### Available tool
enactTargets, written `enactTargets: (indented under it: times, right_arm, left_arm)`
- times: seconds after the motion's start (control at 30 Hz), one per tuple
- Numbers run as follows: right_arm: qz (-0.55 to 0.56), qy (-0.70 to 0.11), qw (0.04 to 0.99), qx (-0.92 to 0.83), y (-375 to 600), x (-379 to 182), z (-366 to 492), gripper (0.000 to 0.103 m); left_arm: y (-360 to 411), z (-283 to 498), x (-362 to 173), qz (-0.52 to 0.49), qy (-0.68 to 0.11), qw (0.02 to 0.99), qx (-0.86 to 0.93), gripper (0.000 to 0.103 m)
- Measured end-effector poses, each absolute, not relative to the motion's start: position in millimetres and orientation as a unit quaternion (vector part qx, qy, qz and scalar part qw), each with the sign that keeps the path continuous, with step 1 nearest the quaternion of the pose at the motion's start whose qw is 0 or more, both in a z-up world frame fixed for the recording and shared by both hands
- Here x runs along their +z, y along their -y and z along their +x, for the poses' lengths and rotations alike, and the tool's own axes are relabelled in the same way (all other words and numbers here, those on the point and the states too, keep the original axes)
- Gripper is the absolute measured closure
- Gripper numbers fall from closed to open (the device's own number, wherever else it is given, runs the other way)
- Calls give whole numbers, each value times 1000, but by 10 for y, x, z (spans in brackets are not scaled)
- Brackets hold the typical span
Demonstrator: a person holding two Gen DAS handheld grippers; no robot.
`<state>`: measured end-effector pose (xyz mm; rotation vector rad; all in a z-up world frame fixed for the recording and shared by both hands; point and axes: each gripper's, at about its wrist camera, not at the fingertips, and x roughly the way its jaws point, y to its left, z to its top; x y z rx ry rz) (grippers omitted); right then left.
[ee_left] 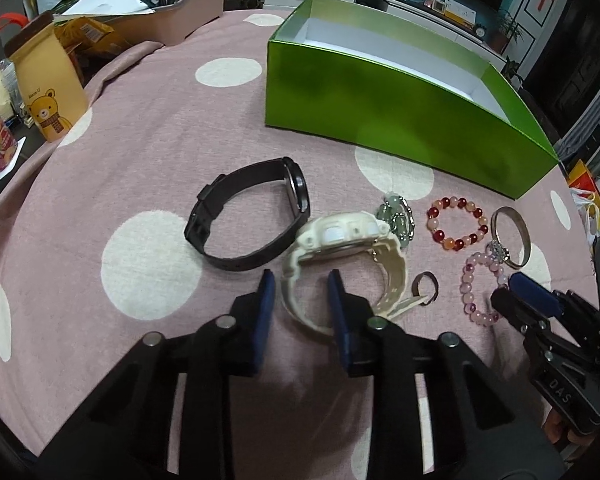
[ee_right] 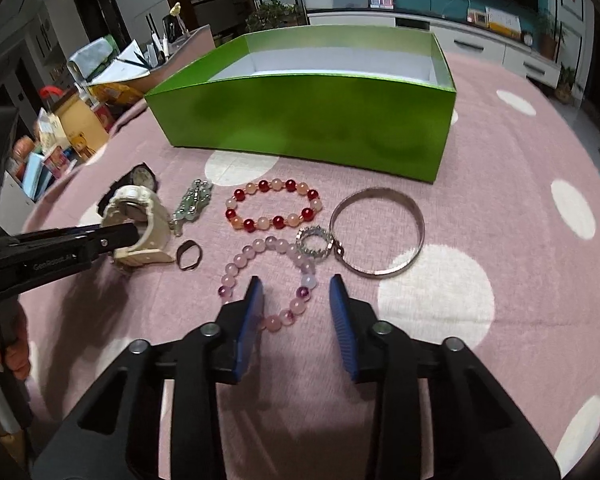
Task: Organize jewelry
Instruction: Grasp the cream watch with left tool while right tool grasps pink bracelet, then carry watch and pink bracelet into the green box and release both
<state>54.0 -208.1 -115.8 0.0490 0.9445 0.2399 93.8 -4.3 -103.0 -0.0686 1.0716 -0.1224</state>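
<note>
My table (ee_right: 520, 152), under its pink dotted cloth, carries the green box (ee_right: 300, 128), open and empty as far as I can see, and I place everything from it. On the near side of the box the jewelry lies in a loose row: a black watch (ee_left: 252, 216) toward its left end, the white watch (ee_left: 340, 252) just beside that, then a silver bangle (ee_right: 378, 232), a red bead bracelet (ee_right: 274, 208) and a pink bead bracelet (ee_right: 268, 280) nearest to me.

My left claw (ee_left: 302, 280) straddles the white watch's strap, one pad inside the loop and one outside; the pads stand a little apart and I cannot see them pressing yet. My right claw (ee_right: 294, 284) is likewise unclenched, with the pink bracelet's near arc between its pads.

To do this well, I should sink both claws until the pads bracket strap and beads squarely, close firmly, then lift straight up so the sparkly ring (ee_right: 314, 242) touching the pink bracelet isn't dragged along.
</note>
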Motion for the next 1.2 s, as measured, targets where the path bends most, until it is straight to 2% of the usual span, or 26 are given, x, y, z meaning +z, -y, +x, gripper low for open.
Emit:
enactTargets:
  times: [0.03,0.17,0.23,0.5,0.9,1.2]
  right_arm:
    - [18,-452,885,113,2067,-1163,547,76]
    - [-14,-445,890,99,2025,-1173,568,89]
    - [-17,-443,891,98,2035,-1176,574,95]
    - [-1,-426,897,121,2098,-1020,464,96]
    - [-28,-352,928,118,2145,-466,288,96]
    - [-32,-308,945,106,2275,-139,448,96]
  left_arm:
    - [52,940,-1032,-29,-509,858,-58,83]
    - [29,961,-1039,-30,-504,861,-57,87]
    - [13,978,-1048,-28,-502,863,-55,93]
    - [-3,886,-971,-24,-494,867,-64,94]
    - [-32,721,-564,-36,-457,886,-73,94]
    - [84,949,-262,-28,-435,895,-90,94]
